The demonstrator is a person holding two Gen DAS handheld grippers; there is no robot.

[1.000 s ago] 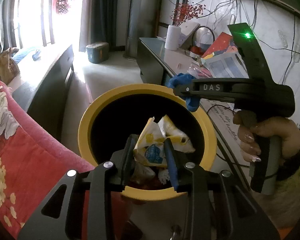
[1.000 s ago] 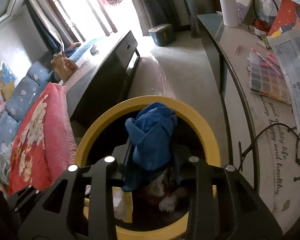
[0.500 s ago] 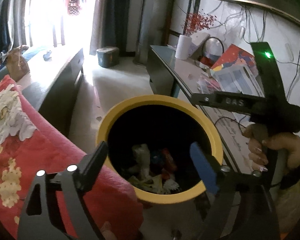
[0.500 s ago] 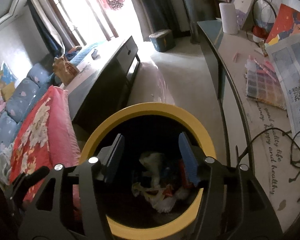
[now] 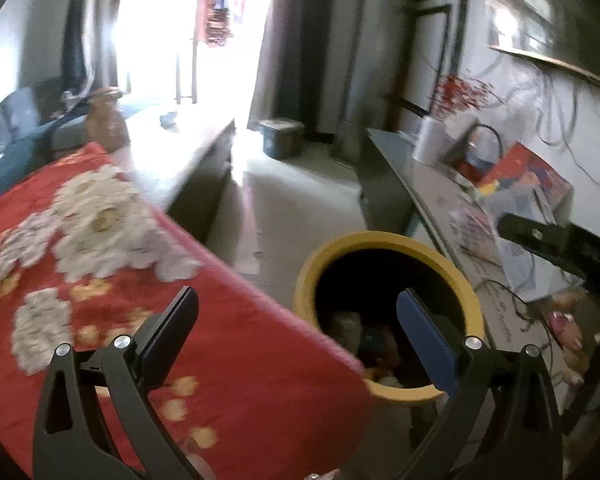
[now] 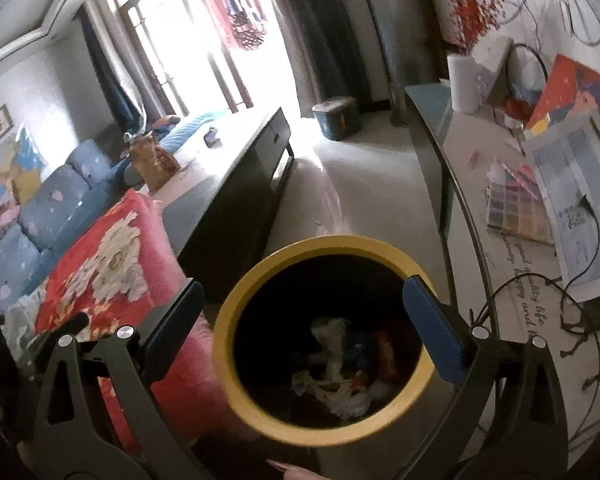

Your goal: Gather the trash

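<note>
Setting: a lived-in room with a pale floor, a bright window at the far end, a long dark low cabinet (image 6: pixel 236 184) on one side and a glass-topped desk (image 6: pixel 472 184) along the wall on the other, carrying a white paper roll (image 6: pixel 462 84), a colour-grid sheet (image 6: pixel 516 208), printed papers and loose black cables. Item: a round bin with a yellow rim and black interior (image 6: pixel 328 340), standing on the floor between the desk and a red floral blanket (image 6: pixel 100 264) that lies beside blue cushions. Contents: crumpled trash (image 6: pixel 340 368), white, blue and red scraps, lying at the bottom of the bin. Right hand-held gripper (image 6: pixel 308 328): fingers spread wide, nothing between them, poised directly above the bin mouth. Left hand-held gripper (image 5: pixel 300 328): likewise spread and empty, offset toward the blanket, with the bin under its blue-padded finger only; this view is motion-blurred. Condition: both loads appear deposited, so the next step is likely another pickup from the desk or blanket. Risks: a low finger could clip the yellow rim and tip the bin, which looks light; a reach across the desk could snag the cables and drag the papers; the blanket's edge overhangs the bin in the left view and could be caught in a hasty grasp.
</note>
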